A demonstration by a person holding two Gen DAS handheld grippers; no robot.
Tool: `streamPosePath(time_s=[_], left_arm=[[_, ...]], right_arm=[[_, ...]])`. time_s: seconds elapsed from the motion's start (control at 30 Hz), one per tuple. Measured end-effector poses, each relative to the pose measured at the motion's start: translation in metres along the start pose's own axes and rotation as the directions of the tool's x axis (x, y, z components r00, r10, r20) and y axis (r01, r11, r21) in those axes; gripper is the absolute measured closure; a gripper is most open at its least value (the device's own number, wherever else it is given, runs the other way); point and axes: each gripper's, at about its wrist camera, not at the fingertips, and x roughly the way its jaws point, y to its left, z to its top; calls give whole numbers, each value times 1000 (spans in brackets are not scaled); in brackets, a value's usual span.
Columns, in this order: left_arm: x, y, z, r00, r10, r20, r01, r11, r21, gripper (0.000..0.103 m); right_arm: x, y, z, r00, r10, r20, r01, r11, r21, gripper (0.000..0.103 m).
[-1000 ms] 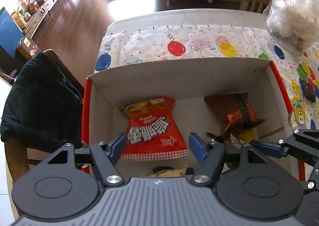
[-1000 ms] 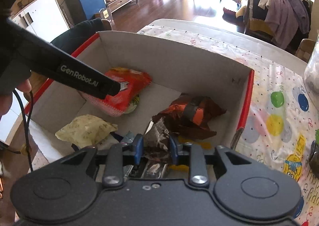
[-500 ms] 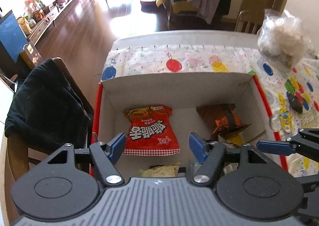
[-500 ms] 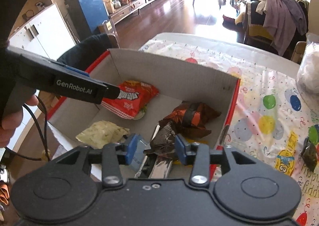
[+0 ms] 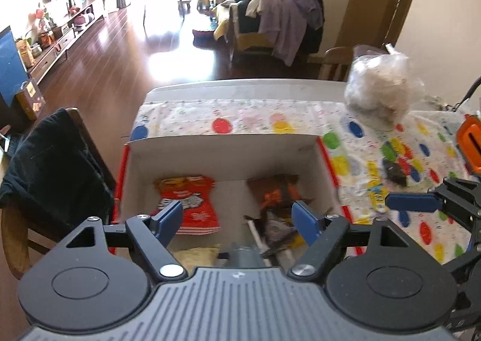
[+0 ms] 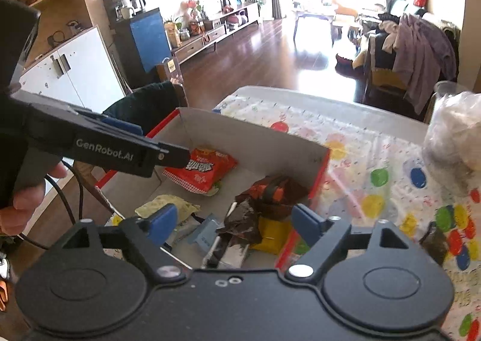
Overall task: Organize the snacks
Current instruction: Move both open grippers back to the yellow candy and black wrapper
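Both of my grippers are empty now, and that is the change that matters: a second ago my right gripper [image 6: 234, 222] was pinched on the dark crinkled wrapper [image 6: 245, 220], and its jaws have just been opening until they stand wide, with the wrapper lying loose below them in the box [image 6: 258, 138] and nothing pressed between the pads. My left gripper [image 5: 237, 217] has also just been opening a little further and stands wide over the red snack bag [image 5: 189, 204], which lies flat on the box floor where it lay before. Both hands have lifted, so the box looks smaller and farther below me than it did. Inside it I can see the red bag at the far left, the brown and orange packet [image 6: 275, 190] at the far right, a pale yellow pouch [image 6: 166, 205] nearer me, and the dropped wrapper beside something yellow. I judge that delivery finished. Out on the balloon-print cloth over the surface [image 6: 390, 160] a small dark packet [image 6: 436, 243] waits to my right, probably my next pick.
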Motion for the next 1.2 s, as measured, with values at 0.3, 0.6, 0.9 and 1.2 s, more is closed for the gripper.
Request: streamPosePath(time_s=[0.3, 0.6, 0.9, 1.2], left_arm=[[-11, -54, 0, 996, -58, 74, 57, 998, 19, 20], [-4, -117, 0, 988, -83, 126, 83, 997, 10, 17], [30, -185, -4, 990, -97, 103, 94, 995, 31, 12], [76, -240, -9, 994, -98, 49, 92, 988, 120, 12]], right_arm=[[-41, -46, -13, 998, -16, 64, 14, 999, 30, 2], [-76, -114, -39, 995, -53, 83, 48, 997, 62, 0], [-88, -194, -69, 994, -105, 36, 101, 991, 85, 0], [-72, -256, -75, 995, -101, -21, 102, 994, 45, 0]])
